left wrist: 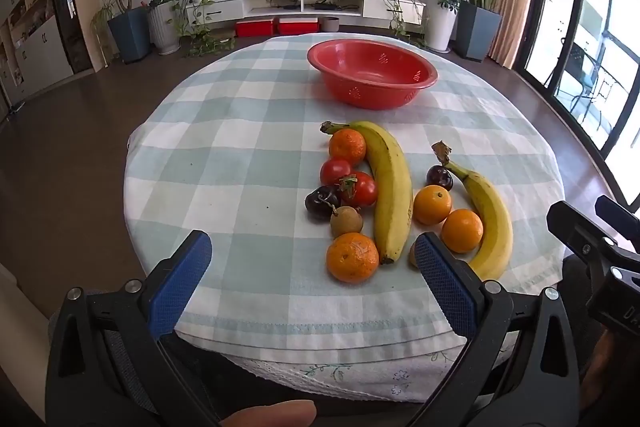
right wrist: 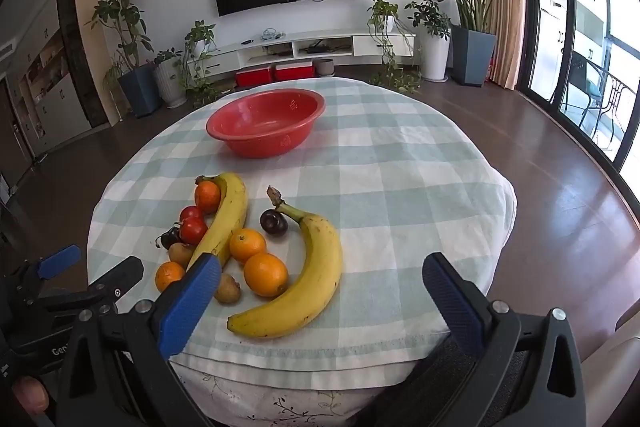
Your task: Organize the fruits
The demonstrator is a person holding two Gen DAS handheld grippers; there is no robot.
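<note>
Lying ahead of left tongs (left wrist: 312,251) — fruits (left wrist: 390,187), untouched

Glossy red plastic bowl (left wrist: 372,75), matt checked cloth tablecloth (left wrist: 224,163), glossy wooden floor (right wrist: 560,163)

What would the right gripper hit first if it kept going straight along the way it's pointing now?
Probably the nearer banana: it lies just ahead between the open fingers of the right gripper, left of centre. Depth is hard to judge, so it could land on the checked tablecloth beside it instead.

Two bananas (left wrist: 390,187), four oranges (left wrist: 352,257), two tomatoes (left wrist: 359,188) (one bowl (left wrist: 372,73))
</note>
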